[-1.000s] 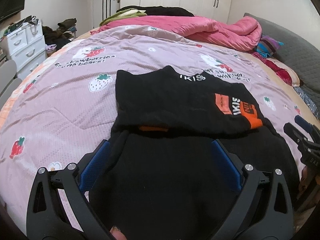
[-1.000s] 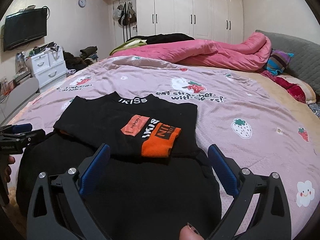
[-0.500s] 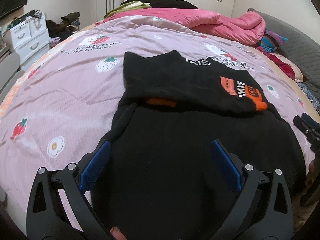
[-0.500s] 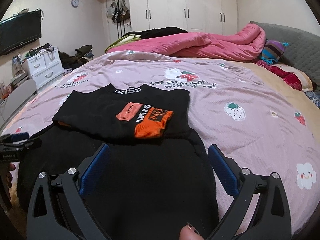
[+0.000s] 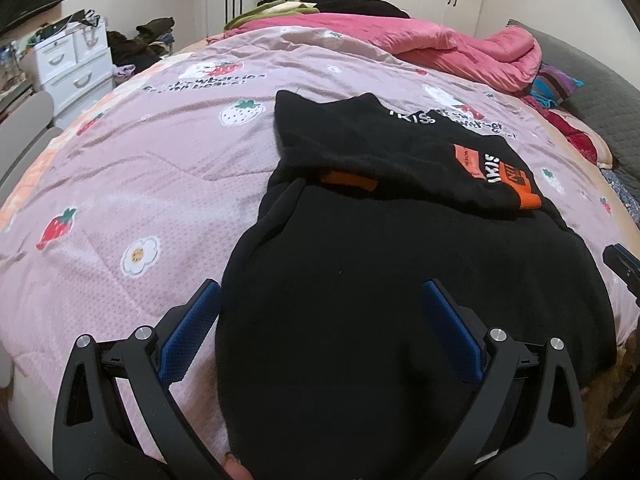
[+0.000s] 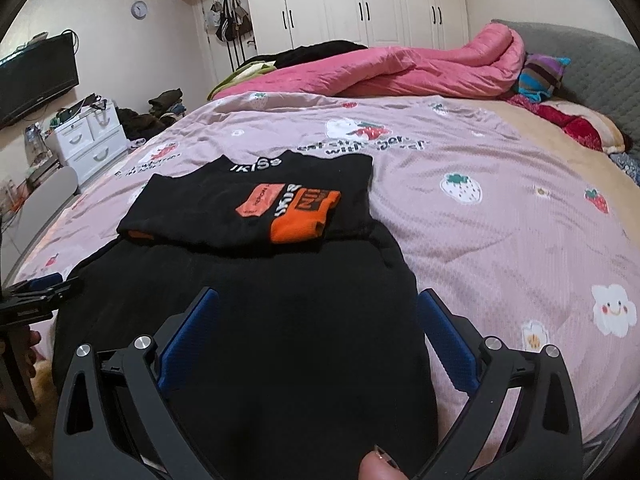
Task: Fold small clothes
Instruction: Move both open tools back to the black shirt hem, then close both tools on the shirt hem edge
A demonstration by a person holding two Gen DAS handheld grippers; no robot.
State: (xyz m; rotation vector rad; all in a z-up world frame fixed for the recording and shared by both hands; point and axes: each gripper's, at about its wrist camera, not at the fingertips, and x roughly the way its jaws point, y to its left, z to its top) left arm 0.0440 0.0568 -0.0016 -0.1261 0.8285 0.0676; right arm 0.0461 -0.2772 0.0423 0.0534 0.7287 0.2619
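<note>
- Through the left wrist camera we are seeing the black garment (image 5: 400, 300) lying on the pink bedspread (image 5: 140, 184), its far part already folded back toward us, so the orange sleeve cuff (image 5: 530, 200) and the printed patch are resting on top. We are judging the fold as partly done: the near half, still spread flat, is left to bring over. Our left gripper (image 5: 320, 320) is hovering with its blue-padded fingers (image 5: 192, 328) standing wide apart, holding nothing; the garment's near left edge is running between them, the left finger over bare bedspread. The right gripper (image 5: 622, 264) is just peeking in at the right rim.
- Through the right wrist camera we are seeing the same garment, folded part far, flat part near. Our right gripper (image 6: 316, 320) is likewise spread open and empty, the cloth's near right edge lying just inside its right finger (image 6: 448, 340). The left gripper (image 6: 36, 296) is waiting at the garment's left edge.
</note>
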